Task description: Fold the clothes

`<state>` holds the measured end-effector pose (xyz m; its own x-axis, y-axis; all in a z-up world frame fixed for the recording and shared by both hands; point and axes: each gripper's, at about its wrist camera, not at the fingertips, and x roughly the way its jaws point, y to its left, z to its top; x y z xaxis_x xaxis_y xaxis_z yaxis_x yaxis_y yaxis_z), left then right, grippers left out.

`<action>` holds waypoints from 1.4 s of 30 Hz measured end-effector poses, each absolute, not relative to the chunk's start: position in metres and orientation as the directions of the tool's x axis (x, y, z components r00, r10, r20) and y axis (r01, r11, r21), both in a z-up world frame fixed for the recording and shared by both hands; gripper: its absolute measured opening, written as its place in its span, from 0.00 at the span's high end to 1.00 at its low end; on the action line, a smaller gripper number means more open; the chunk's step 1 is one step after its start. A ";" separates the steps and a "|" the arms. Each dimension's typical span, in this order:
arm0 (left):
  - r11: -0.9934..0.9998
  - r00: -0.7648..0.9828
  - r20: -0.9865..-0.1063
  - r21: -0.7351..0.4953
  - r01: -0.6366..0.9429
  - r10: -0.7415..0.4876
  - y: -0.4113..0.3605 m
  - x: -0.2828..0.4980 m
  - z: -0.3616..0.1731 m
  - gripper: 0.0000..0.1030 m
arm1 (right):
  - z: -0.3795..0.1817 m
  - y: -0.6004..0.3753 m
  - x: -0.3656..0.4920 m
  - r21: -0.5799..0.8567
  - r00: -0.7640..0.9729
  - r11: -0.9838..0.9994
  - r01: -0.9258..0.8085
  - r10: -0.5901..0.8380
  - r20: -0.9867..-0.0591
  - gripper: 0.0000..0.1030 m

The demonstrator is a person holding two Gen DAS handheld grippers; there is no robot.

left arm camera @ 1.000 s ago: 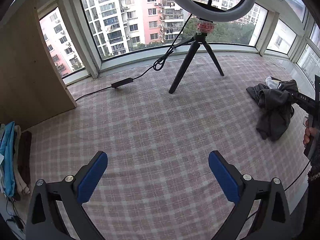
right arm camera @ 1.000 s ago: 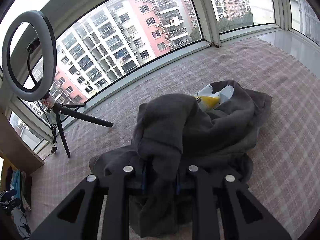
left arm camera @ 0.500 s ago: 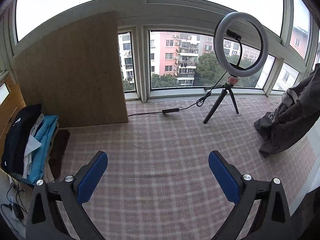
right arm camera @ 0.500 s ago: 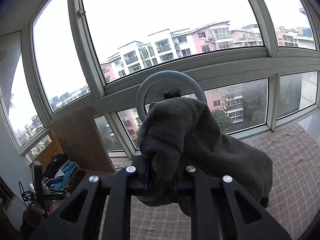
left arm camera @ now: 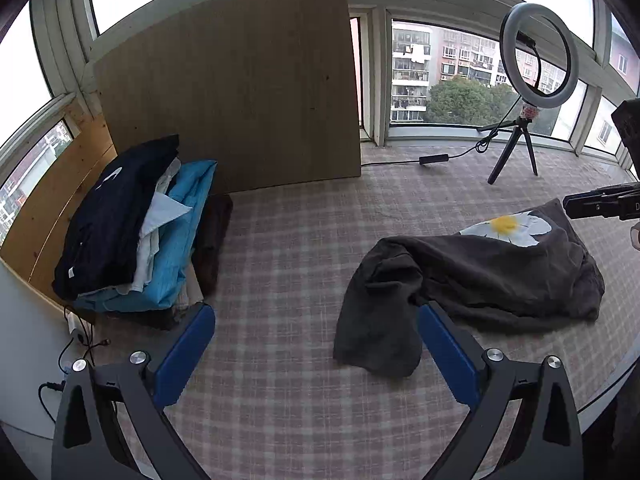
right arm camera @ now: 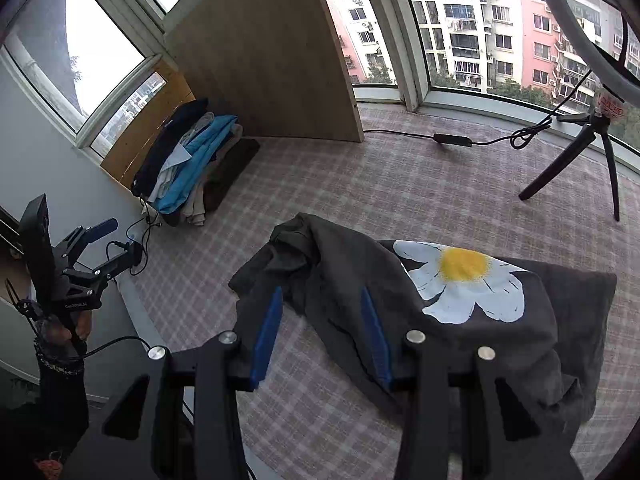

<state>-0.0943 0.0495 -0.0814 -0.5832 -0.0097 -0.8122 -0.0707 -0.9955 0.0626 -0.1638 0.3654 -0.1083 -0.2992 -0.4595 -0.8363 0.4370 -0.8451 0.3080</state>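
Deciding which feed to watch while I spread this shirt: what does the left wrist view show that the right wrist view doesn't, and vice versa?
Left wrist only: the ring light's full ring, and the dark shirt's crumpled left end lying between the open left gripper's fingers.

Right wrist only: the daisy print spread face-up, and a hand holding the left gripper.

Both: the shirt on the checked cloth, the clothes stack, the wooden board. The right gripper is open.

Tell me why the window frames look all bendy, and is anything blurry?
Left wrist view: the fisheye lens bows the window frames and blackens the corners; the ring light stays sharp. Right wrist view: same bending, soft grey daylight, no glare; the daisy print on the dark grey shirt looks crisp.
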 end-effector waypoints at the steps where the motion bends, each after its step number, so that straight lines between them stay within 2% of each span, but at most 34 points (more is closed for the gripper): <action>1: -0.994 -0.564 -0.826 0.066 -0.090 -0.003 0.048 -0.096 -0.091 0.01 | -0.120 0.375 -0.155 0.259 -0.307 -0.865 0.431 -0.410 -0.859 0.58; 2: -0.991 -0.546 -0.837 0.051 -0.128 0.027 0.053 -0.102 -0.101 0.01 | -0.132 0.384 -0.147 0.209 -0.314 -0.881 0.424 -0.359 -0.879 0.53; 5: -0.977 -0.489 -0.870 0.050 -0.209 0.060 0.077 -0.125 -0.131 0.01 | -0.174 0.401 -0.132 0.066 -0.296 -0.909 0.411 -0.202 -0.934 0.51; 13: -0.949 -0.406 -0.913 0.105 -0.298 0.027 0.106 -0.175 -0.181 0.01 | -0.226 0.407 -0.150 0.095 -0.234 -0.916 0.389 -0.198 -0.952 0.48; 14: -0.947 -0.407 -0.913 0.114 -0.300 0.019 0.106 -0.179 -0.183 0.01 | -0.231 0.406 -0.154 0.096 -0.233 -0.917 0.387 -0.198 -0.952 0.52; 15: -0.946 -0.407 -0.913 0.120 -0.302 0.014 0.103 -0.183 -0.185 0.01 | -0.235 0.405 -0.158 0.097 -0.232 -0.918 0.385 -0.198 -0.952 0.76; 16: -0.945 -0.406 -0.914 0.125 -0.301 0.009 0.100 -0.187 -0.187 0.01 | -0.234 0.406 -0.161 0.110 -0.234 -0.916 0.385 -0.212 -0.949 0.90; 17: -0.945 -0.404 -0.915 0.127 -0.301 0.006 0.096 -0.191 -0.189 0.01 | -0.228 0.409 -0.163 0.126 -0.247 -0.917 0.379 -0.231 -0.941 0.97; 22: -0.949 -0.325 -0.946 0.101 -0.298 0.001 0.083 -0.214 -0.216 0.02 | -0.171 0.449 -0.169 0.149 -0.395 -0.949 0.279 -0.254 -0.883 0.97; 24: -0.945 -0.284 -0.958 0.063 -0.320 0.033 0.087 -0.216 -0.230 0.11 | -0.149 0.464 -0.173 0.145 -0.451 -0.960 0.238 -0.241 -0.859 0.97; 25: -0.939 -0.255 -0.966 0.040 -0.341 0.051 0.092 -0.216 -0.236 0.40 | -0.138 0.471 -0.176 0.142 -0.478 -0.965 0.218 -0.233 -0.847 0.97; 26: -0.932 -0.222 -0.972 0.015 -0.362 0.070 0.097 -0.215 -0.242 0.74 | -0.130 0.475 -0.179 0.122 -0.500 -0.972 0.202 -0.210 -0.840 0.98; 27: -0.927 -0.199 -0.976 -0.009 -0.376 0.091 0.101 -0.214 -0.244 0.85 | -0.124 0.477 -0.183 0.095 -0.519 -0.978 0.187 -0.180 -0.836 0.98; 29: -0.907 -0.211 -0.968 -0.033 -0.420 0.132 0.111 -0.205 -0.237 0.91 | -0.112 0.483 -0.188 0.062 -0.546 -0.985 0.161 -0.142 -0.826 0.98; 32: -0.862 -0.172 -0.940 -0.183 -0.473 0.294 0.128 -0.186 -0.212 0.91 | -0.095 0.503 -0.198 0.022 -0.585 -0.993 0.115 -0.086 -0.806 0.98; 34: -0.793 -0.140 -0.920 -0.229 -0.565 0.366 0.156 -0.163 -0.194 0.91 | -0.091 0.515 -0.204 0.014 -0.573 -0.996 0.083 -0.059 -0.817 0.98; 35: -0.753 -0.121 -0.909 -0.249 -0.609 0.398 0.170 -0.151 -0.184 0.91 | -0.092 0.519 -0.204 0.020 -0.557 -0.998 0.067 -0.054 -0.829 0.97; 37: -0.649 -0.027 -0.857 -0.369 -0.665 0.515 0.198 -0.126 -0.170 0.91 | -0.093 0.526 -0.202 0.031 -0.524 -0.999 0.035 -0.045 -0.851 0.89; 38: -0.591 0.022 -0.822 -0.427 -0.685 0.569 0.212 -0.114 -0.163 0.91 | -0.096 0.524 -0.194 0.051 -0.512 -0.998 0.042 -0.066 -0.857 0.72; 39: -0.545 0.063 -0.804 -0.457 -0.703 0.592 0.226 -0.103 -0.161 0.91 | -0.101 0.519 -0.182 0.076 -0.502 -0.995 0.059 -0.095 -0.860 0.47; 40: -0.500 0.105 -0.787 -0.482 -0.720 0.608 0.240 -0.093 -0.160 0.91 | -0.109 0.513 -0.170 0.104 -0.488 -0.993 0.063 -0.122 -0.864 0.39; 42: -0.407 0.188 -0.752 -0.529 -0.745 0.632 0.267 -0.072 -0.157 0.80 | -0.126 0.501 -0.145 0.165 -0.455 -0.984 0.062 -0.175 -0.873 0.36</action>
<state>-0.0722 0.2667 -0.1571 0.1881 0.6321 -0.7517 -0.7448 -0.4071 -0.5287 -0.1451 0.5006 -0.1262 -0.4545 -0.1751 -0.8734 0.0615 -0.9843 0.1653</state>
